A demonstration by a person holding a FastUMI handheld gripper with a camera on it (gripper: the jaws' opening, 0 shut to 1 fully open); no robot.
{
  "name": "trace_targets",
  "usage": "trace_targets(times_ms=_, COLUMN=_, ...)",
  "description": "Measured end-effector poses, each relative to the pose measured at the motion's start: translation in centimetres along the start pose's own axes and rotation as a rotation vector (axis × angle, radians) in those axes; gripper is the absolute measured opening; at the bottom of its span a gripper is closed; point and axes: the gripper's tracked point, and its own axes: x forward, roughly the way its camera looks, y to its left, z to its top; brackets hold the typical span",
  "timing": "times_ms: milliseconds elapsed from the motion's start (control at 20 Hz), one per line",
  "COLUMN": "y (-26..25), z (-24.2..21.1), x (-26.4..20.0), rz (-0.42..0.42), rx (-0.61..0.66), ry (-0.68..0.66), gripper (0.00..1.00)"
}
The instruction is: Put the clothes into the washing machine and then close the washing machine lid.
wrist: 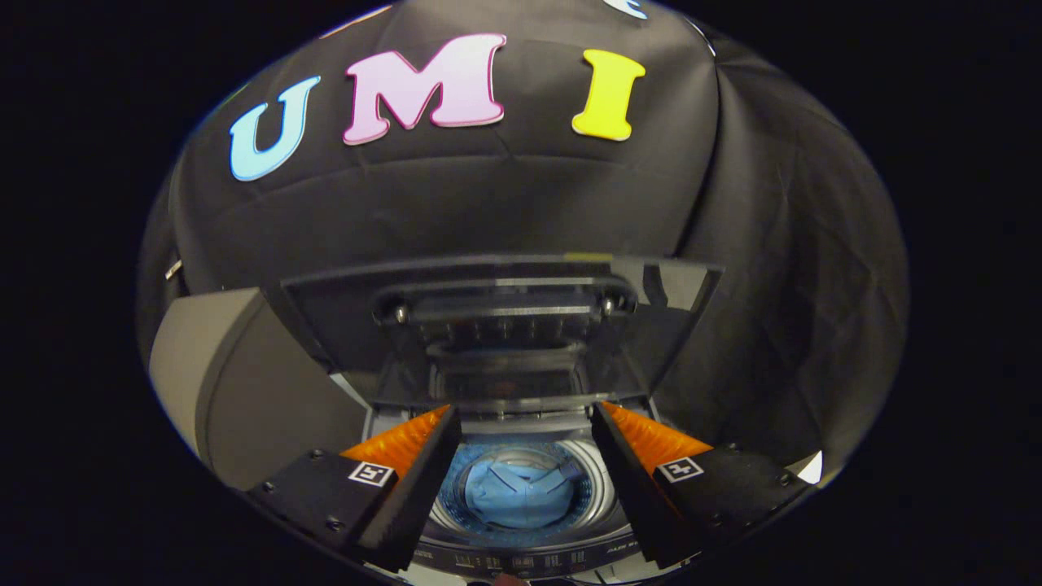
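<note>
Between my claw's (525,456) 2 spread, empty fingers, just below and ahead, the blue clothes (517,492) lie in the washing machine (521,561) drum. Beyond and above stands the raised lid (501,325); closing it likely comes next.

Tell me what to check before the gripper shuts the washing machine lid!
1. Clothes in the drum: ok. A blue garment lies inside the drum, seen between the fingers.
2. Nothing hanging over the drum's rim: ok as far as it shows.
3. Gripper free: ok, fingers open, holding nothing.
4. Lid still to close: ok, it stands raised beyond the fingers.
5. Fingers touching the lid: not ok, they are apart from it.
6. More clothes left outside: cannot tell.
</note>
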Motion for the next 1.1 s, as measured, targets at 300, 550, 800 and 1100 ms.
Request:
trace_targets(times_ms=300, y=0.6, z=8.2, x=-0.8, rz=0.012, rx=0.041, ry=-0.141, gripper=1.0)
trace_targets(times_ms=550, y=1.1, z=11.6, x=1.9, rz=0.041, rx=0.056, ry=-0.138, gripper=1.0)
trace_targets(times_ms=800, y=1.6, z=10.8, x=5.7, rz=0.056, rx=0.042, ry=-0.044, gripper=1.0)
trace_targets(times_ms=1100, y=1.2, z=9.6, x=6.5, rz=0.042, rx=0.0, ry=-0.01, gripper=1.0)
